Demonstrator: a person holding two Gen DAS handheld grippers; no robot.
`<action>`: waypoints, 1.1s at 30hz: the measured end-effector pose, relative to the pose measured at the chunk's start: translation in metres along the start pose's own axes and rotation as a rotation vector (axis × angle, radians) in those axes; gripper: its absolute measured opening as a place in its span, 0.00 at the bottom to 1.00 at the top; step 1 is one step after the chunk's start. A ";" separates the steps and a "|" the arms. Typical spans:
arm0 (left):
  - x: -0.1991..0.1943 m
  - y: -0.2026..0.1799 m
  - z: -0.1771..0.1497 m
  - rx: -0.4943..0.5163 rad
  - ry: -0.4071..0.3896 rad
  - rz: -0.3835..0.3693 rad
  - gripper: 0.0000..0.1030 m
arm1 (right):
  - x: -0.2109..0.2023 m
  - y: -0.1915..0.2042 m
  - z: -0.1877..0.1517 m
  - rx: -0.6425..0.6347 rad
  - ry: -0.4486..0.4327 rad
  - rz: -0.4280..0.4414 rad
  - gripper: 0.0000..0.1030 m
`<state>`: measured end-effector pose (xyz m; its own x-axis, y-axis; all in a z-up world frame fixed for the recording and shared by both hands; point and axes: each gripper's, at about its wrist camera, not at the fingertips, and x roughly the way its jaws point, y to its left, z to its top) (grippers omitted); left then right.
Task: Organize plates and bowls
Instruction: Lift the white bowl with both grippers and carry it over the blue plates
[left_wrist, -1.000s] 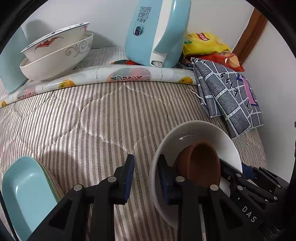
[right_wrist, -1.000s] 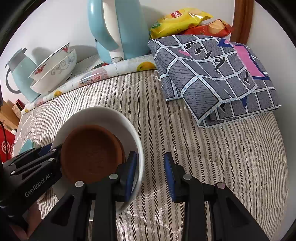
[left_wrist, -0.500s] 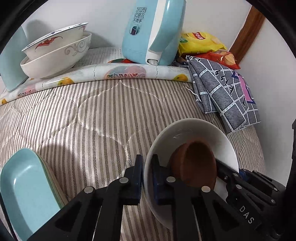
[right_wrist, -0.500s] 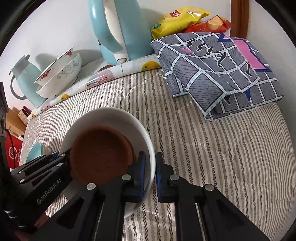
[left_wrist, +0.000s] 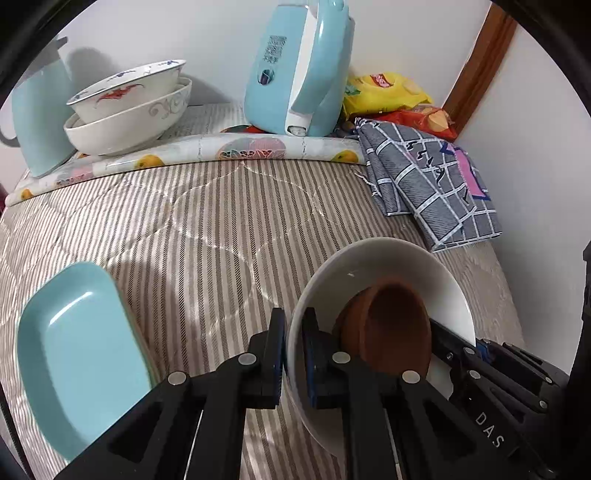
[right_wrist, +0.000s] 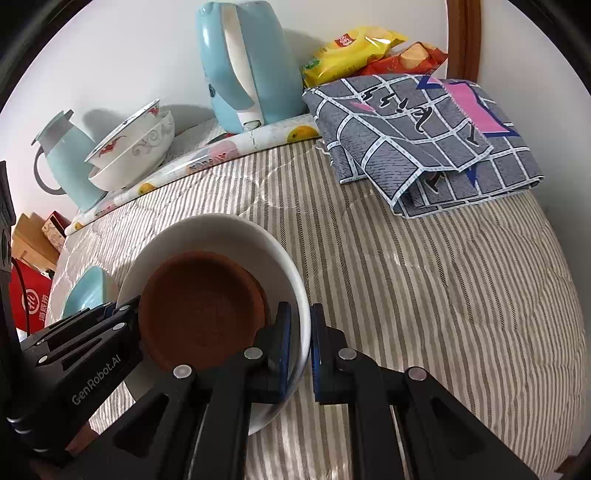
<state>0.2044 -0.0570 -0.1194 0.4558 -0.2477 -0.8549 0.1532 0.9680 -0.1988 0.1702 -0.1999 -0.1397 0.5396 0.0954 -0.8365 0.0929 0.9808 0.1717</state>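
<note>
A white bowl (left_wrist: 384, 262) holds a brown bowl (left_wrist: 395, 328) inside it, held above the striped bedspread. My left gripper (left_wrist: 293, 328) is shut on the white bowl's left rim. My right gripper (right_wrist: 300, 325) is shut on its right rim; the white bowl (right_wrist: 221, 229) and brown bowl (right_wrist: 201, 306) also show in the right wrist view. A light blue plate (left_wrist: 74, 347) lies at the lower left. Two stacked patterned bowls (left_wrist: 129, 107) sit at the back left.
A light blue kettle (left_wrist: 299, 70) stands at the back on a fruit-print mat (left_wrist: 236, 151). A blue jug (left_wrist: 40, 122) stands far left. A folded grey checked cloth (left_wrist: 428, 188) and snack bags (left_wrist: 384, 92) lie at the back right by the wall.
Both grippers closed on the white bowl's opposite rims. The bowl with the brown bowl in it has lifted off the bedspread and tilted slightly.
</note>
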 end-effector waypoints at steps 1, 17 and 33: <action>-0.006 -0.001 -0.002 0.003 -0.007 0.005 0.09 | -0.004 0.000 -0.001 0.002 -0.002 0.003 0.09; -0.073 0.005 -0.026 0.007 -0.082 0.017 0.09 | -0.066 0.028 -0.025 -0.007 -0.073 0.017 0.08; -0.115 0.031 -0.042 -0.006 -0.126 0.039 0.09 | -0.093 0.061 -0.048 -0.032 -0.102 0.042 0.08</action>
<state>0.1200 0.0035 -0.0471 0.5677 -0.2128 -0.7953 0.1286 0.9771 -0.1697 0.0856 -0.1405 -0.0765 0.6253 0.1204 -0.7711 0.0424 0.9813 0.1877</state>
